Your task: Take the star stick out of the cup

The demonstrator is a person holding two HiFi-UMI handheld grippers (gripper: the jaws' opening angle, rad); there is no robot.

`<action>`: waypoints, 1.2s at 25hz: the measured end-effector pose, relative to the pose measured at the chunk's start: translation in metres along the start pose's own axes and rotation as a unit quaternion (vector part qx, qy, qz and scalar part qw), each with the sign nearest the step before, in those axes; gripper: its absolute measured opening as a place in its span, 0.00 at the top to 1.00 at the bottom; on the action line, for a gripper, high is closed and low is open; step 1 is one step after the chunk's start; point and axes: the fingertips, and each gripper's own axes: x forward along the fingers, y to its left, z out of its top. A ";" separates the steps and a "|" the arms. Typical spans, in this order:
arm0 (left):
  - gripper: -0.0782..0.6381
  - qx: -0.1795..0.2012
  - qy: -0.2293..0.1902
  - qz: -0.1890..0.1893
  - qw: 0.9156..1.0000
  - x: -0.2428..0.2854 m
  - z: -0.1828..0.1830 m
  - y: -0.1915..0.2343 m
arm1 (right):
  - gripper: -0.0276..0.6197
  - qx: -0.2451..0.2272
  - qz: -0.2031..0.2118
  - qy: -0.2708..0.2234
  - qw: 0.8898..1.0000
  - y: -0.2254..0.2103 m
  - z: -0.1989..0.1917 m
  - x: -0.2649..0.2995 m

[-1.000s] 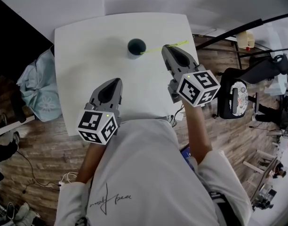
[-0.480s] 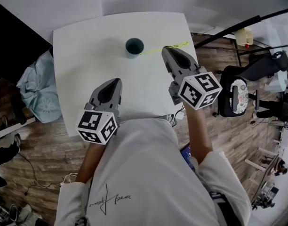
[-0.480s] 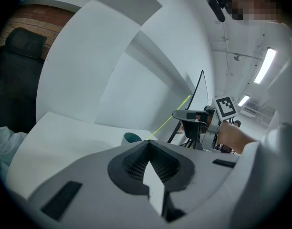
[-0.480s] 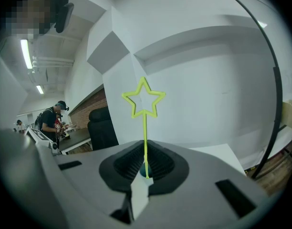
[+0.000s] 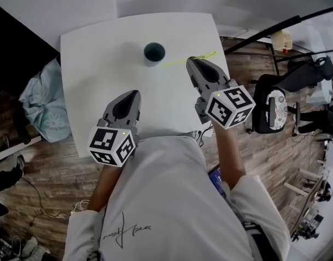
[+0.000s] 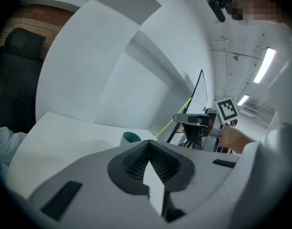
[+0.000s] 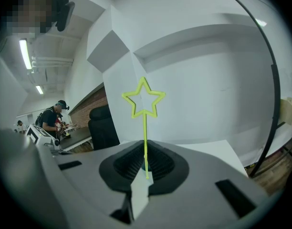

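Since a second ago the right gripper [image 5: 192,61] has drawn back toward the person, and the star stick's [image 5: 183,60] plain end, which then reached into the cup [image 5: 154,51], now appears just clear of the rim. The cup has stayed upright on the white table [image 5: 90,53]. In the head view the stick lies nearly level across the right gripper's tip, star end pointing right and away from the cup. The left gripper [image 5: 135,93] hovers nearer the person, well apart from both. In the left gripper view its jaws meet with nothing between them [image 6: 148,142]. Beyond them stand the teal cup [image 6: 131,137] and the thin yellow stick [image 6: 177,114], slanting up toward the other hand. In the right gripper view the jaws [image 7: 146,168] are pinched together on the stem, low down, and the open star outline [image 7: 143,99] stands above them. The stick looks very light, thin and probably springy, smooth enough to swivel in a pinch. The star outline seems the fragile part, so the stem is the place to hold it, as here, and a gentle squeeze should do.
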 end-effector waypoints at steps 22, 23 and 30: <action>0.88 -0.001 0.008 0.000 1.000 -0.001 -0.004 0.002 | 0.92 0.014 0.003 0.043 0.999 0.002 -0.041 -0.003; 0.88 -0.002 0.009 0.000 1.000 -0.001 -0.004 0.002 | 0.92 0.014 0.002 0.045 0.999 0.003 -0.043 -0.003; 0.88 -0.004 0.012 0.000 1.000 0.000 -0.007 0.003 | 0.92 0.020 0.005 0.062 0.998 0.005 -0.060 -0.003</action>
